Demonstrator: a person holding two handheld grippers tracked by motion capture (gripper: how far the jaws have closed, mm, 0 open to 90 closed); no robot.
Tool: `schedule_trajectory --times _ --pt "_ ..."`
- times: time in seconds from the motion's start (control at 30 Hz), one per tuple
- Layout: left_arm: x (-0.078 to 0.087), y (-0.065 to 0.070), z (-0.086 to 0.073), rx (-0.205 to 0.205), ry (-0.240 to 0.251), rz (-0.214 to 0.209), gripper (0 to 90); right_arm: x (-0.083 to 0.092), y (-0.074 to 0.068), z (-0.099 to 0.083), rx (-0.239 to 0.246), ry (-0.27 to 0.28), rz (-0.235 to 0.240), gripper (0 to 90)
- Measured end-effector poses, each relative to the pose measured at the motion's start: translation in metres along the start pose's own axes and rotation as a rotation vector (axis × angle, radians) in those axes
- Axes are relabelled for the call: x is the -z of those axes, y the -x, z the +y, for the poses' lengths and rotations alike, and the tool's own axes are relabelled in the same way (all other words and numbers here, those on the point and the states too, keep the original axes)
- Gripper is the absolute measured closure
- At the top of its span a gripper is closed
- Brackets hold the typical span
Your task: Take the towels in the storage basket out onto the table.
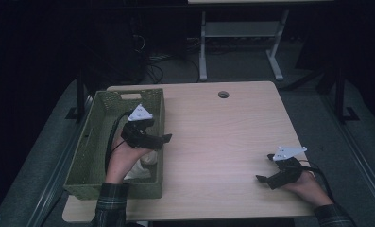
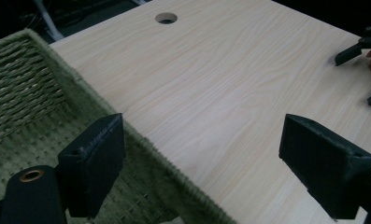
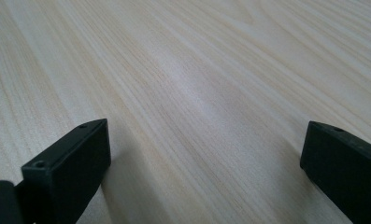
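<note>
1. Table (image 1: 223, 137) mid & far right: bare wood, open passage betw both grippers.
2. Basket (image 1: 159, 142) wall blocks left side; white thing (image 1: 140, 168) inside at near end.
3. Hole (image 1: 223, 94) far centre, flush.

Pale wood-grain table (image 1: 223, 137), rectangular with rounded corners, standing on grey floor (image 1: 308, 113). Round cable hole (image 1: 223, 94) near the far edge, at the middle. Green woven basket (image 1: 93, 187) resting along the left side, long axis front to back, its near end close to the front edge.
</note>
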State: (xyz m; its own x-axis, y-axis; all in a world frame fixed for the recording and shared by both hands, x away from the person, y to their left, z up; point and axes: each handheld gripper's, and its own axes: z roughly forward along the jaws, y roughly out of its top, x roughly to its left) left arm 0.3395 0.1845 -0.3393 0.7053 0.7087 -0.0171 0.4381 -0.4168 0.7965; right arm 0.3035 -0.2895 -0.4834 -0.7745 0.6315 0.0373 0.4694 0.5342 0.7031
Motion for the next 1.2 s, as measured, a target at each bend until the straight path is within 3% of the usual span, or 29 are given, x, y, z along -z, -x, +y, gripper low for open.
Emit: schedule_trajectory --times 0.6,1.0,1.2 --pt "0.016 -0.028 -0.024 0.058 -0.017 0.076 14.7 0.000 0.000 0.000 0.000 -0.001 0.000 1.5" --pt "0.015 -0.044 -0.044 0.080 -0.063 0.105 14.8 0.000 0.000 0.000 0.000 -0.001 0.000 1.5" --pt "0.011 -0.051 -0.055 0.091 -0.112 0.108 14.7 0.000 0.000 0.000 0.001 -0.001 0.000 1.5"
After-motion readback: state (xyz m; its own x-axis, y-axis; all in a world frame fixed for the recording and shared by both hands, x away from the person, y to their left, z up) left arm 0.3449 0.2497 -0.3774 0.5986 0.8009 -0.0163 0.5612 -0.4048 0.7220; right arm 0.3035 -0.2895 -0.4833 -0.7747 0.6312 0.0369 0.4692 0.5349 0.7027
